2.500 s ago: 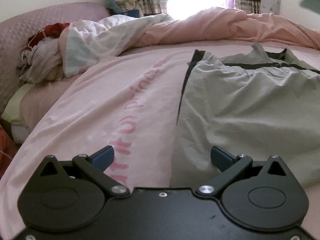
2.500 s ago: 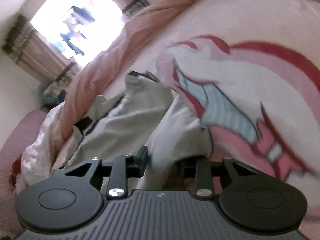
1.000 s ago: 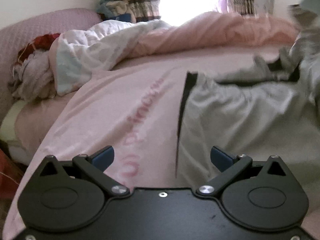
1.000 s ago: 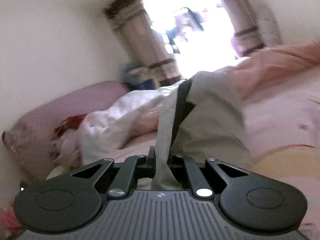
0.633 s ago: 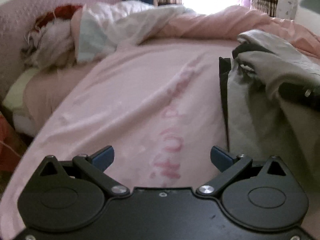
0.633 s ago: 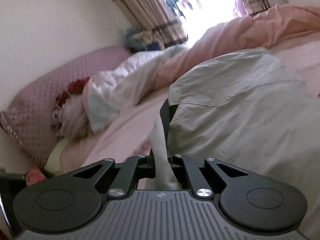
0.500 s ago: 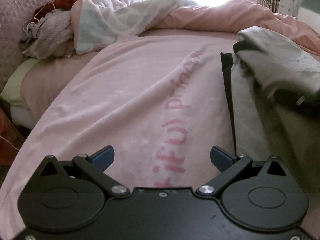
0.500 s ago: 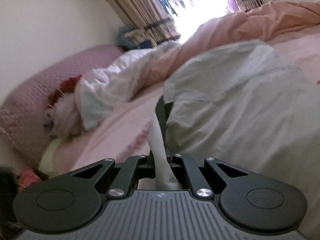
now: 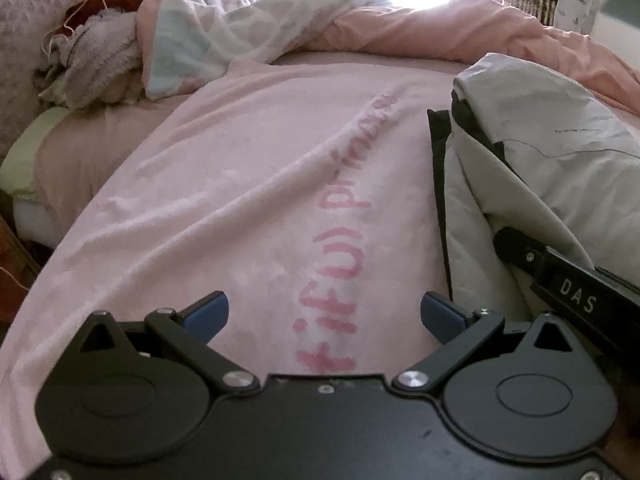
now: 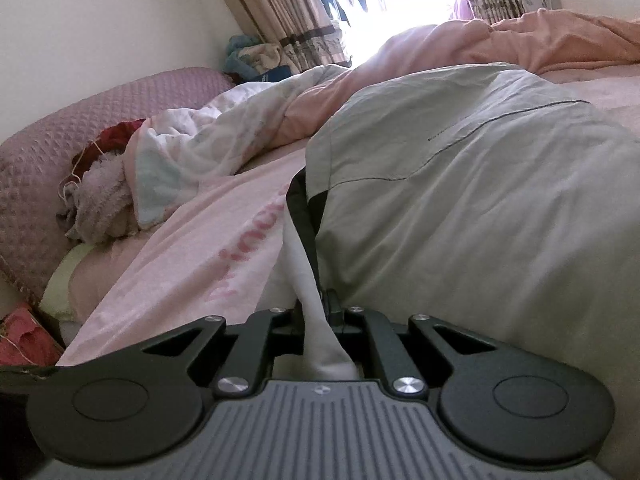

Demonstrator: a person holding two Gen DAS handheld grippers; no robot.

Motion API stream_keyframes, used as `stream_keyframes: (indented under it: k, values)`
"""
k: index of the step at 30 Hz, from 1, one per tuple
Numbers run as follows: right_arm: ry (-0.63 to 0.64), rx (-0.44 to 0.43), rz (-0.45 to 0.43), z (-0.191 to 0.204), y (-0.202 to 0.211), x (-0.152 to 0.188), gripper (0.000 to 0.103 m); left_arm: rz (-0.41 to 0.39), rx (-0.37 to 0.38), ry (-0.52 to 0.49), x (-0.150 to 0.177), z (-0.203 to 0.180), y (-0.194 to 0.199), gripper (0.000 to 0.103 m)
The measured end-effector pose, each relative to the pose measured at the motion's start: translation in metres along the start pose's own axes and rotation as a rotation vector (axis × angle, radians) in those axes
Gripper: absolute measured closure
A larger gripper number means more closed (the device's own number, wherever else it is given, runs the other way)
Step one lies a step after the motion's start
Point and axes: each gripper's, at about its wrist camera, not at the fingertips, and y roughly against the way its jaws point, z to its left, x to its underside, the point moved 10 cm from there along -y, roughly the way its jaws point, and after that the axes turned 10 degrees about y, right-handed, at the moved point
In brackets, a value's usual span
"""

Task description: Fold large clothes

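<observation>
Grey, thin and limp fabric of the garment [image 10: 460, 208], doubled over on the pink bed sheet [image 9: 240, 200], is pinched at its dark-trimmed edge by the right gripper [image 10: 318, 312], while the left gripper [image 9: 324, 312], spread empty beside the garment, is best closed on that hem.

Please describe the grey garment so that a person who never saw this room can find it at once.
Start from the bed's pink sheet with its pink lettering. Beside that lettering lies the grey garment, doubled over on itself, one edge pinched in the right tool. It alone is pale grey with black trim; the bedding behind it is pink and white.
</observation>
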Motion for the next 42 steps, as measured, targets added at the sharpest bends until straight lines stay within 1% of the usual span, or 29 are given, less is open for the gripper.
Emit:
stream_keyframes:
  k: [4, 5, 6, 7, 8, 9, 11, 12, 13, 14, 15, 18, 20, 21, 22, 23, 24, 25, 26, 28, 29, 31, 32, 35, 37, 38, 39, 41, 42]
  values:
    - [0.031, 0.007, 0.013, 0.004, -0.001, -0.002, 0.096, 0.004, -0.004, -0.002, 0.003, 0.001, 0.002, 0.000]
    - [0.037, 0.013, 0.046, 0.005, 0.004, -0.006, 0.087, 0.001, -0.005, -0.002, 0.003, 0.002, 0.003, 0.000]
    - [0.034, 0.010, 0.067, 0.008, 0.011, -0.013, 0.081, -0.002, -0.006, -0.003, 0.002, 0.003, 0.005, 0.000]
    - [0.021, 0.004, 0.047, 0.010, 0.025, -0.025, 0.078, -0.012, -0.004, -0.003, 0.001, 0.004, 0.008, 0.000]
    - [0.019, -0.022, -0.002, 0.014, 0.042, -0.040, 0.072, -0.024, -0.001, 0.002, -0.001, 0.006, 0.011, 0.000]
    - [0.028, -0.046, -0.044, 0.017, 0.056, -0.052, 0.061, -0.038, 0.003, 0.014, -0.002, 0.006, 0.016, 0.000]
    - [0.055, -0.075, -0.130, 0.015, 0.092, -0.073, 0.053, -0.051, 0.022, 0.045, -0.006, 0.006, 0.023, 0.000]
    - [0.066, -0.068, -0.167, 0.009, 0.108, -0.078, 0.061, -0.060, 0.041, 0.059, -0.010, 0.005, 0.027, 0.000]
    - [0.076, -0.039, -0.191, -0.002, 0.122, -0.080, 0.071, -0.070, 0.059, 0.074, -0.014, 0.002, 0.032, 0.000]
    - [0.076, -0.013, -0.188, -0.014, 0.130, -0.079, 0.094, -0.081, 0.074, 0.085, -0.017, -0.001, 0.036, 0.000]
    - [0.060, 0.009, -0.172, -0.032, 0.137, -0.075, 0.098, -0.099, 0.097, 0.094, -0.021, -0.006, 0.044, 0.000]
    - [-0.015, 0.082, -0.137, -0.086, 0.145, -0.056, 0.098, -0.160, 0.177, 0.108, -0.031, -0.029, 0.065, 0.000]
    - [-0.059, 0.115, -0.075, -0.116, 0.139, -0.034, 0.098, -0.180, 0.247, 0.103, -0.033, -0.048, 0.075, 0.000]
    - [-0.081, 0.109, -0.037, -0.126, 0.133, -0.018, 0.102, -0.184, 0.281, 0.094, -0.032, -0.058, 0.077, 0.000]
    - [-0.087, 0.105, -0.027, -0.131, 0.127, -0.006, 0.103, -0.180, 0.309, 0.076, -0.029, -0.070, 0.077, 0.000]
    - [-0.051, 0.136, -0.019, -0.137, 0.120, 0.012, 0.103, -0.165, 0.319, 0.046, -0.022, -0.082, 0.074, 0.000]
    - [0.000, 0.177, -0.027, -0.138, 0.117, 0.023, 0.103, -0.141, 0.303, 0.003, -0.013, -0.091, 0.068, 0.000]
    - [0.031, 0.205, -0.048, -0.138, 0.118, 0.027, 0.103, -0.112, 0.254, -0.059, -0.001, -0.098, 0.058, 0.000]
    - [0.035, 0.214, -0.057, -0.137, 0.120, 0.028, 0.103, -0.092, 0.172, -0.142, 0.012, -0.103, 0.045, 0.000]
    - [0.011, 0.199, -0.031, -0.137, 0.118, 0.023, 0.103, -0.077, 0.044, -0.270, 0.032, -0.104, 0.025, 0.000]
    - [-0.017, 0.178, -0.011, -0.138, 0.119, 0.019, 0.103, -0.084, 0.045, -0.281, 0.037, -0.104, 0.021, 0.000]
    - [-0.086, 0.126, 0.028, -0.134, 0.129, 0.010, 0.102, -0.070, 0.074, -0.212, 0.040, -0.098, 0.018, 0.000]
    - [-0.083, 0.113, 0.032, -0.132, 0.134, 0.008, 0.102, -0.056, 0.091, -0.188, 0.041, -0.094, 0.017, 0.000]
    - [0.024, 0.173, 0.043, -0.129, 0.156, 0.014, 0.103, -0.033, 0.115, -0.156, 0.039, -0.084, 0.014, 0.000]
    - [0.045, 0.176, 0.014, -0.132, 0.164, 0.024, 0.103, -0.025, 0.115, -0.133, 0.040, -0.080, 0.015, 0.000]
    - [0.025, 0.195, 0.013, -0.139, 0.163, 0.031, 0.095, -0.022, 0.112, -0.130, 0.040, -0.078, 0.016, 0.000]
    - [0.001, 0.205, 0.019, -0.146, 0.158, 0.033, 0.092, -0.024, 0.105, -0.132, 0.041, -0.073, 0.016, 0.000]
    - [-0.029, 0.191, 0.000, -0.155, 0.156, 0.038, 0.090, -0.038, 0.096, -0.139, 0.043, -0.072, 0.019, 0.000]
    - [-0.068, 0.162, -0.021, -0.159, 0.162, 0.035, 0.090, -0.053, 0.095, -0.146, 0.042, -0.072, 0.022, 0.000]
